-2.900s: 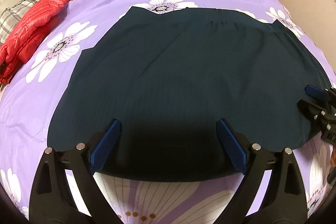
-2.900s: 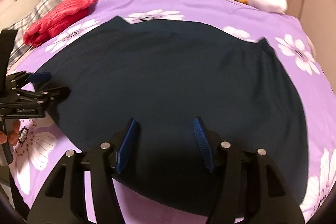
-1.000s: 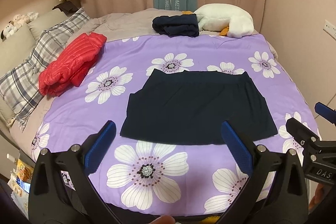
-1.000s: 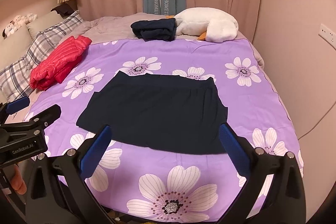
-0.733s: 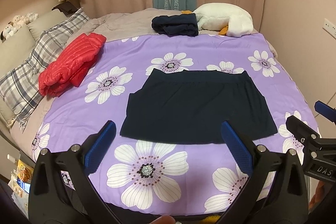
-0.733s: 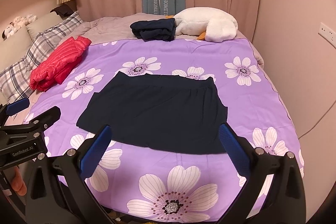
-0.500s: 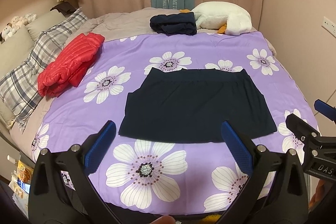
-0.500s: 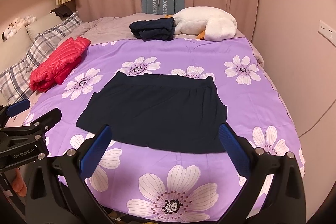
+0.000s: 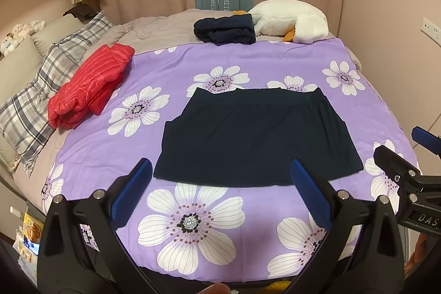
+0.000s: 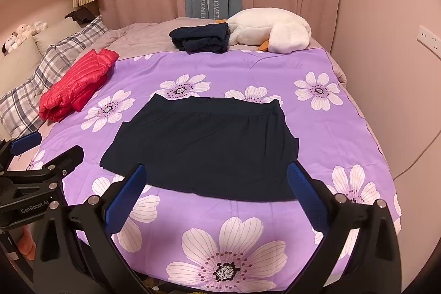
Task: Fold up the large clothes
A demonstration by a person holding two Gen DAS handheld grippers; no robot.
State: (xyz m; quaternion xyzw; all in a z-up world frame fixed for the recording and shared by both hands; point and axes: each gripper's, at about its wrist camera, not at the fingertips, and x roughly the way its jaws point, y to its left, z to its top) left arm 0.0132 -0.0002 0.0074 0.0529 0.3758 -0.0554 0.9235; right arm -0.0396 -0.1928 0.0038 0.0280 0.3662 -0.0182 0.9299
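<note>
A dark navy skirt [image 9: 256, 137] lies flat in the middle of the purple flowered bedspread [image 9: 193, 222], waistband towards the far side; it also shows in the right wrist view [image 10: 204, 145]. My left gripper [image 9: 220, 183] is open and empty, held back off the near edge of the bed. My right gripper [image 10: 217, 189] is open and empty too, beside it to the right. Each gripper shows at the edge of the other's view. Neither touches the skirt.
A folded red puffer jacket [image 9: 88, 84] lies at the left by plaid pillows [image 9: 41, 90]. A folded dark garment [image 9: 224, 30] and a white plush toy [image 9: 289, 24] lie at the far end. A wall runs along the right side of the bed.
Both grippers were low over the skirt's hem about three seconds ago and have pulled back off the bed, the right one opening wider. Over the last second they barely moved.
</note>
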